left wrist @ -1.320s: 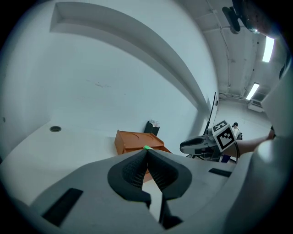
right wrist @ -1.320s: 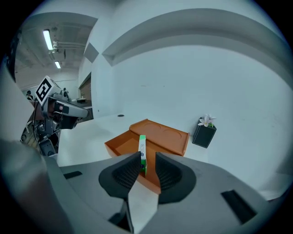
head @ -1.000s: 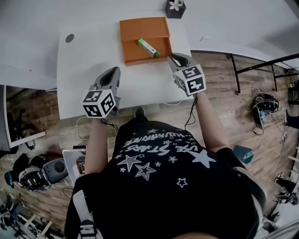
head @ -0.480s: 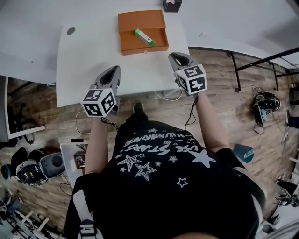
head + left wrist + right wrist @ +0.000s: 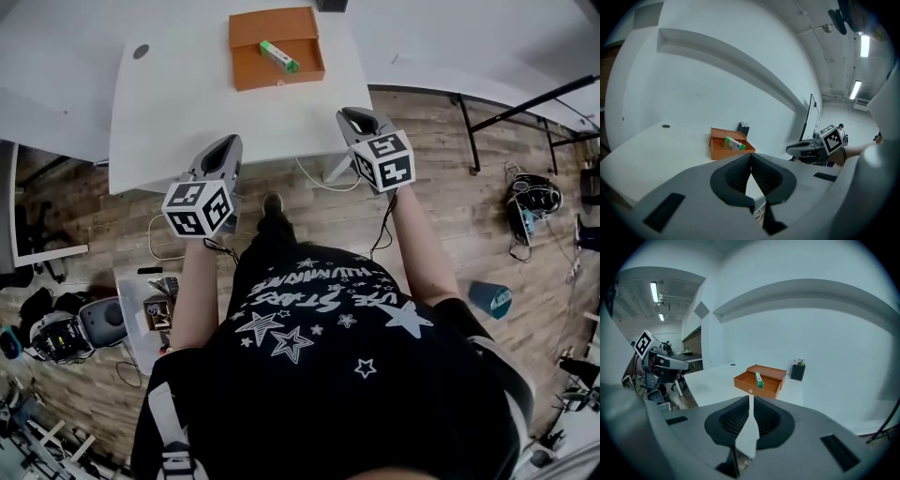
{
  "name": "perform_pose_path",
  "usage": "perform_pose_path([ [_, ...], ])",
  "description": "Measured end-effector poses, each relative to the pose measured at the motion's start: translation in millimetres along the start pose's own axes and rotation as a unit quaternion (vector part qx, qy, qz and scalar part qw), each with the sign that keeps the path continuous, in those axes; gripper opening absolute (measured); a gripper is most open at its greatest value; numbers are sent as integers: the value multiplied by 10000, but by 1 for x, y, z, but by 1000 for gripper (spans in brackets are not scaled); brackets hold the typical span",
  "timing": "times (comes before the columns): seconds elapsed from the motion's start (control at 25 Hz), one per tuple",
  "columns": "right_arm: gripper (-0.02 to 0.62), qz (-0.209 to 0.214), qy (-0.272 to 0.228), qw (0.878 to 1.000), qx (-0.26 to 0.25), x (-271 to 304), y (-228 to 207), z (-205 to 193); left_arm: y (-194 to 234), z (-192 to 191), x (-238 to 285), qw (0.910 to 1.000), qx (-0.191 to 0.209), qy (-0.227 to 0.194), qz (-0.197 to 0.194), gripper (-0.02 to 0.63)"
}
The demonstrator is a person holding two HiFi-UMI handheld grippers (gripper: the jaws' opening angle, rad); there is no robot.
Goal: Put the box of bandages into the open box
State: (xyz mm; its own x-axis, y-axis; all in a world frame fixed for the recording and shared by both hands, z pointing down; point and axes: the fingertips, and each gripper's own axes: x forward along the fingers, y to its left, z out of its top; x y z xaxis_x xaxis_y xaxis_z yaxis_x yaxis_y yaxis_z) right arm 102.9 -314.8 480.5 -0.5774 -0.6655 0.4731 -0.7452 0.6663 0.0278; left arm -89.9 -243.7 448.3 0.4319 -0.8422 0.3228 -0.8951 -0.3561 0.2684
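The orange open box [image 5: 246, 58] stands at the far side of the white table [image 5: 187, 103]. The green and white box of bandages [image 5: 278, 56] lies inside it, tilted. The left gripper view shows the orange box [image 5: 723, 151] and the bandage box [image 5: 734, 143] a good way ahead, as does the right gripper view: orange box [image 5: 754, 384], bandage box [image 5: 759, 379]. My left gripper [image 5: 225, 142] hovers at the table's near edge. My right gripper [image 5: 352, 115] hangs over the floor beside the table's near right corner. Both are shut and hold nothing.
A small black pot with a flower [image 5: 798, 371] stands behind the orange box. A round cable hole [image 5: 141, 52] sits at the table's far left. A white cable [image 5: 323, 178] lies on the wooden floor below the table edge. Bags and gear lie on the floor at both sides.
Both grippers have drawn back from the table towards the person. The right gripper has left the orange box's side. The bandage box stays in the orange box.
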Motion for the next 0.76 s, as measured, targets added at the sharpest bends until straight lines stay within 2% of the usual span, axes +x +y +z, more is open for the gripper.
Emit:
perform_pose_path([
  [0.76, 60, 81, 45, 9997, 204, -58, 31, -48, -46, -43, -50, 9999, -52, 44, 93, 20],
])
